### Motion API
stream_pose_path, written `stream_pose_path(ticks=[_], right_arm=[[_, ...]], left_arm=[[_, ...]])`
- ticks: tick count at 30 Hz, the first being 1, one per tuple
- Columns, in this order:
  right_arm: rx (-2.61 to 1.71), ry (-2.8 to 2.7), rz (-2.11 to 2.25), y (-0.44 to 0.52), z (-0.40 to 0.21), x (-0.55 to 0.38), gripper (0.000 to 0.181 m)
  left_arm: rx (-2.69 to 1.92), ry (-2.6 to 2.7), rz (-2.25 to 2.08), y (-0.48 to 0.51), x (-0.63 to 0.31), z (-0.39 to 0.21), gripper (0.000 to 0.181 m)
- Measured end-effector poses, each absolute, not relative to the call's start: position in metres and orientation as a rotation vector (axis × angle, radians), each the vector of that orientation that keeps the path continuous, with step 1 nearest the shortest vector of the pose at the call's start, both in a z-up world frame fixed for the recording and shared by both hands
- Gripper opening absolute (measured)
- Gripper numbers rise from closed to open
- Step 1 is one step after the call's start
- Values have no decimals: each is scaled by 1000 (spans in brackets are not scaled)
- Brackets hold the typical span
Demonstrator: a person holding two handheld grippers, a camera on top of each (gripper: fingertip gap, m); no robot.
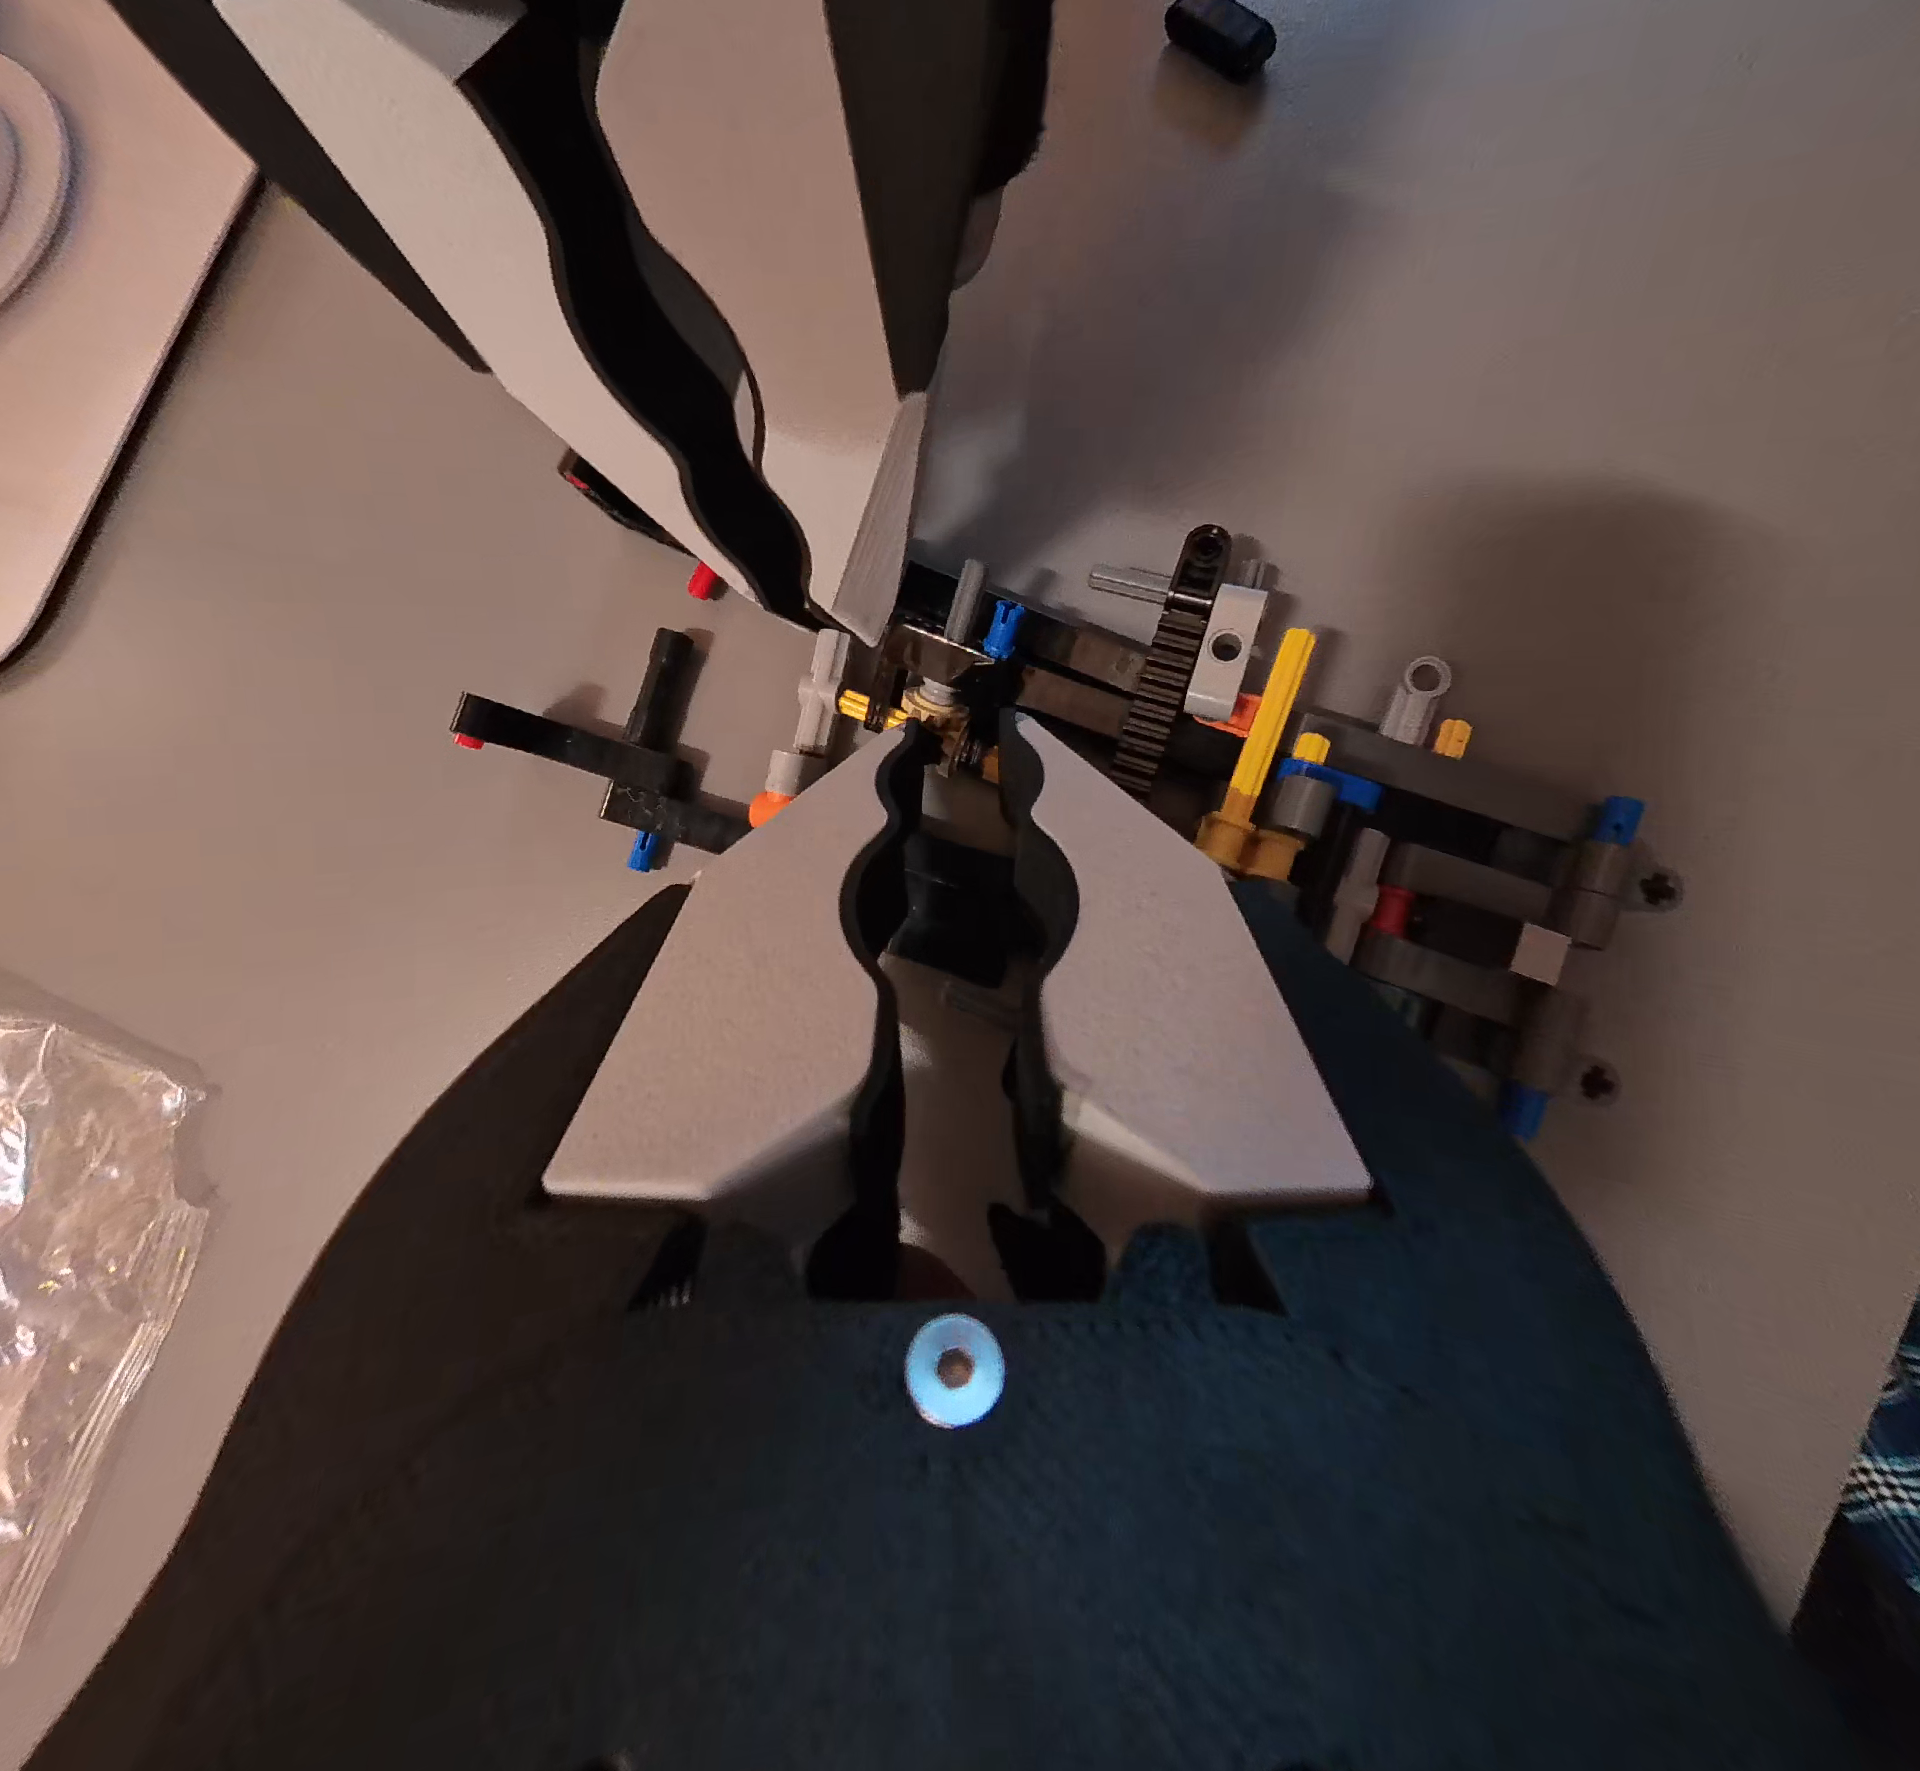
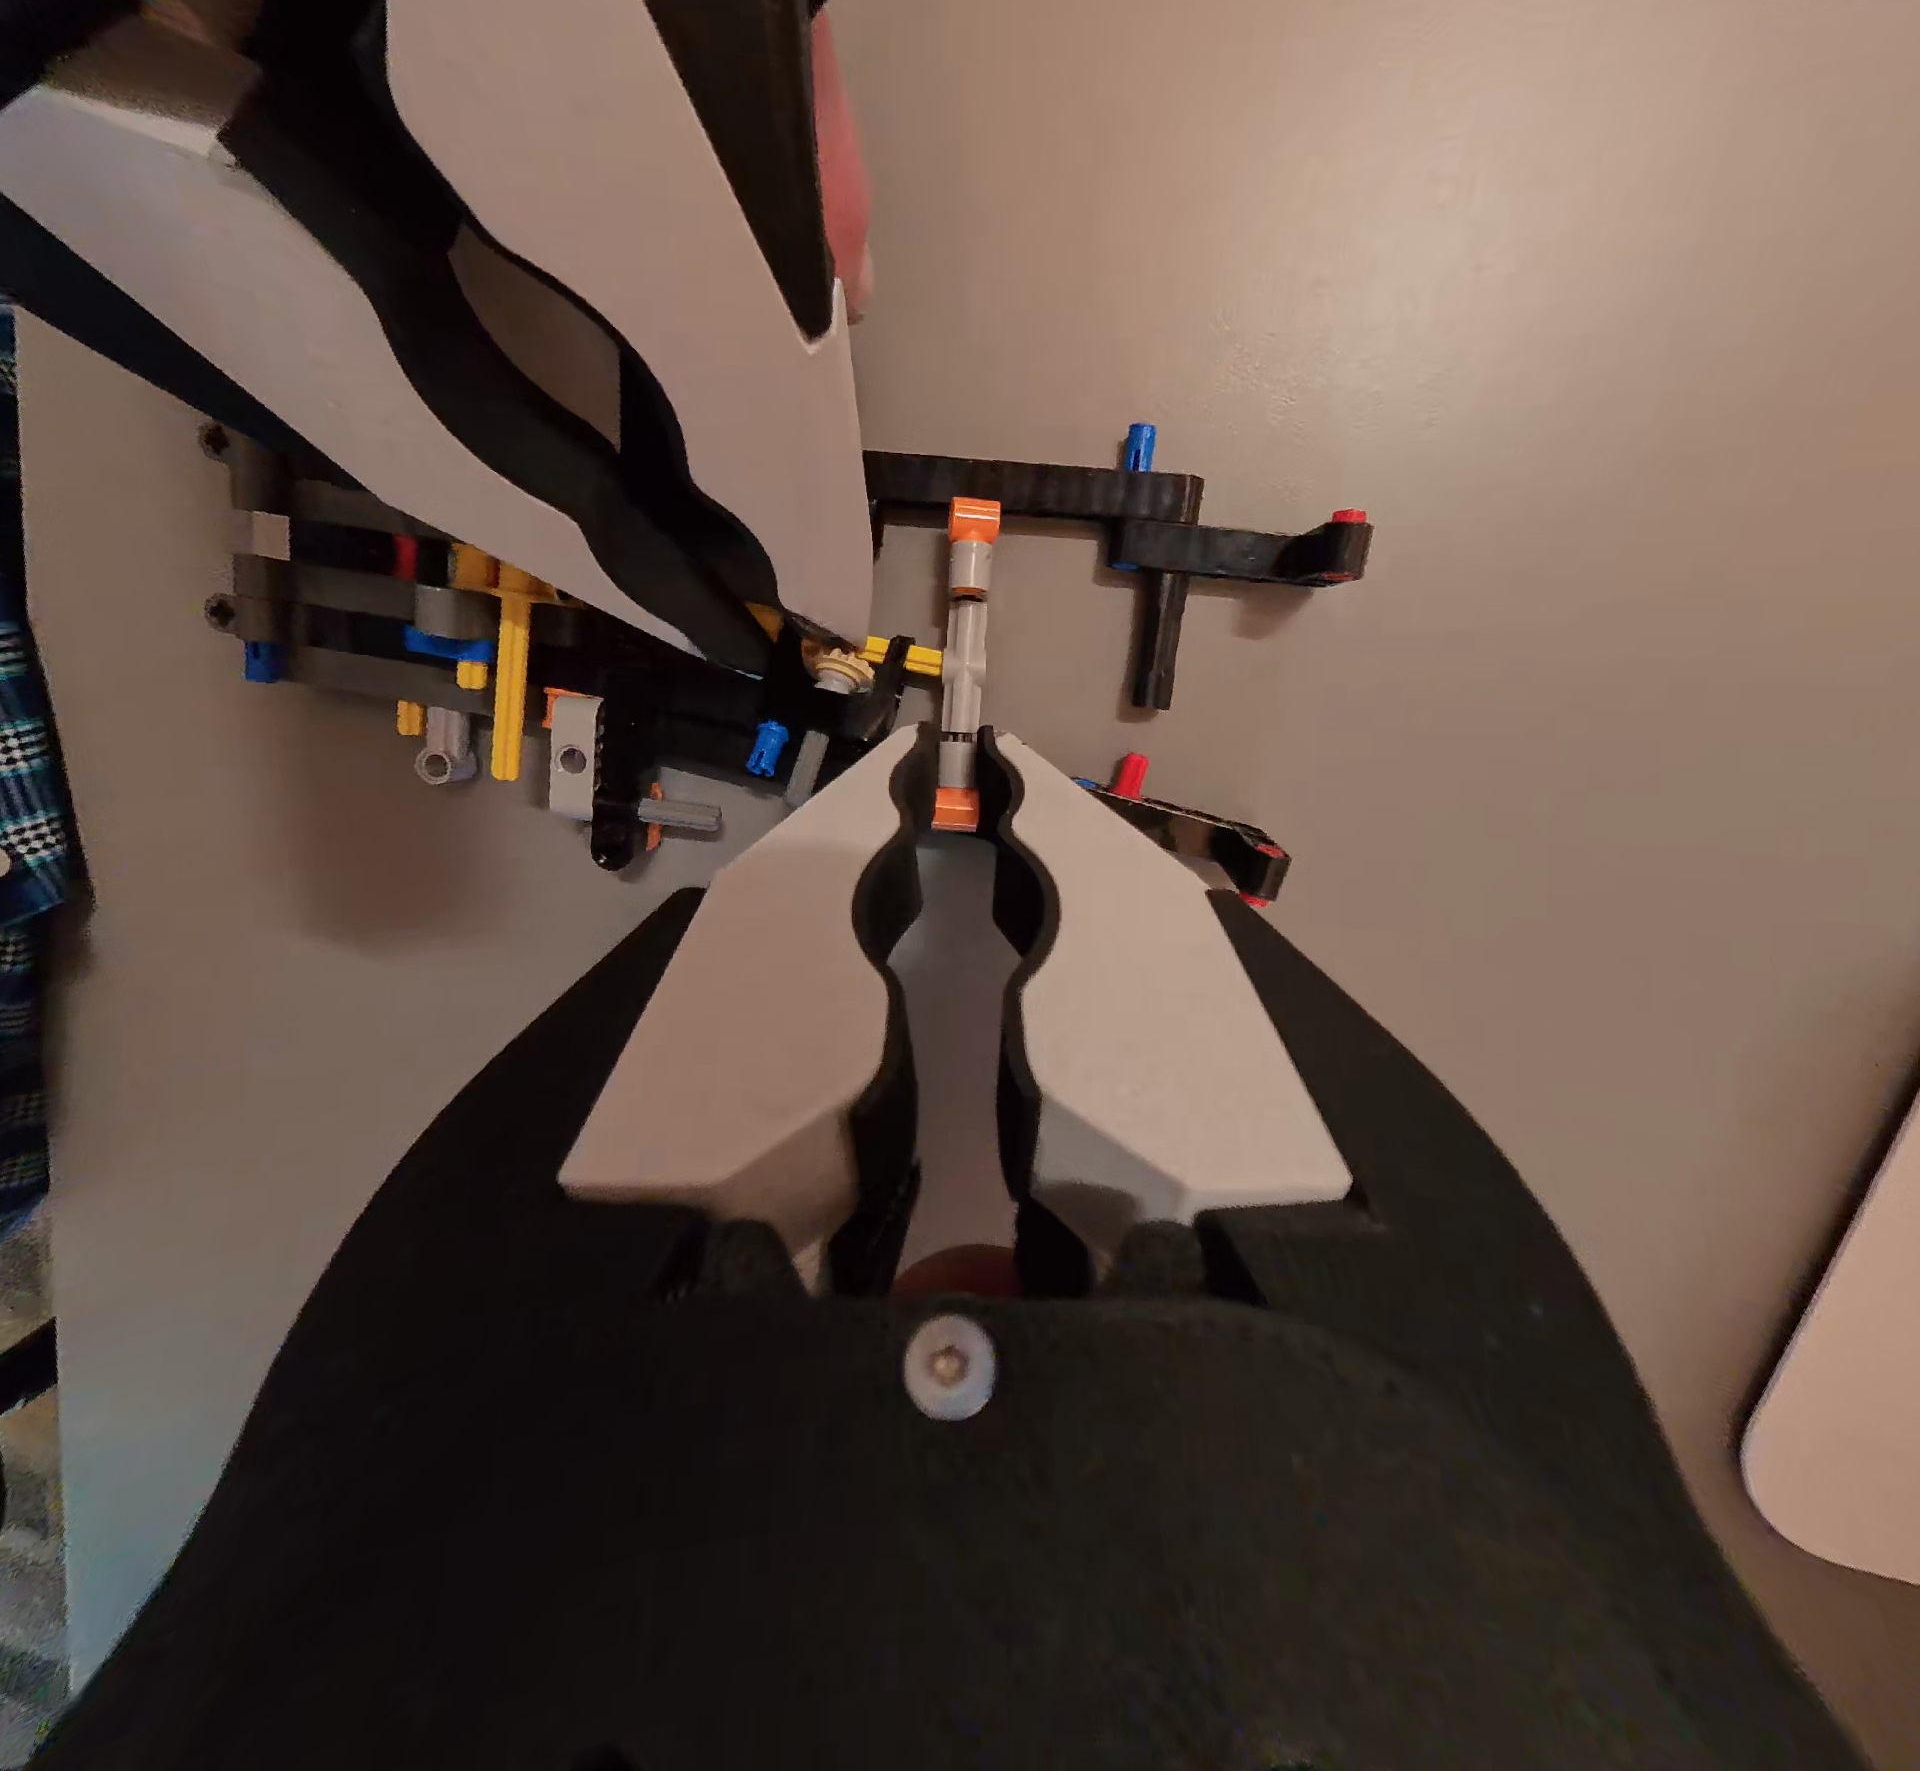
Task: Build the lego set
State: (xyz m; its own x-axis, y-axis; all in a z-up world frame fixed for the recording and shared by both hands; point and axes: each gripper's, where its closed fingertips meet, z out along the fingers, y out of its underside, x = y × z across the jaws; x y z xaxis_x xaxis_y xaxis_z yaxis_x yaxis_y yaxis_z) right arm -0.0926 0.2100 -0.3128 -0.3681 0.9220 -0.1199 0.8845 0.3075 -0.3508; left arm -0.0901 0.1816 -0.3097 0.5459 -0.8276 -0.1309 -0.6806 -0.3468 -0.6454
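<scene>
The lego assembly (image 1: 1434,848) of grey and black beams with yellow axles and blue pins lies on the grey table; it also shows in the right wrist view (image 2: 343,578). My left gripper (image 1: 956,734) is shut on its black end frame at a tan gear (image 1: 923,705); this gripper also shows in the right wrist view (image 2: 805,646). My right gripper (image 2: 951,750) is shut on the near end of a grey rod with orange ends (image 2: 966,641) that joins the yellow axle (image 2: 904,653) beside the gear. The right gripper also shows in the left wrist view (image 1: 842,625).
A black beam piece with blue and red pins (image 2: 1153,526) lies beyond the rod, another black arm with red pins (image 2: 1216,838) to its right. A loose black part (image 1: 1221,43), a plastic bag (image 1: 83,1254) and a white board (image 2: 1849,1409) lie around. The table edge (image 2: 36,786) is at left. Only a small space, under 4 cm, lies between the two pairs of fingers.
</scene>
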Motion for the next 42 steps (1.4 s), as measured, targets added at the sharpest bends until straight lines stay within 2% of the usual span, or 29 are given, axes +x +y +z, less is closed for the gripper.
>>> stream_pose_path(ticks=[14, 23, 32, 42], right_arm=[[-1601, -2564, 463, 207, -313, -90, 4], [-1201, -2781, 460, 205, -313, -90, 6], [-1285, -2830, 713, 201, -313, -90, 9], [-1149, -2806, 547, 202, -313, -90, 7]], left_arm=[[-2120, 1205, -269, 179, -89, -310, 11], [-2113, 1206, -250, 179, -89, -309, 10], [-2109, 1197, -271, 178, -88, -309, 10], [-2107, 1196, -273, 178, -88, -308, 9]])
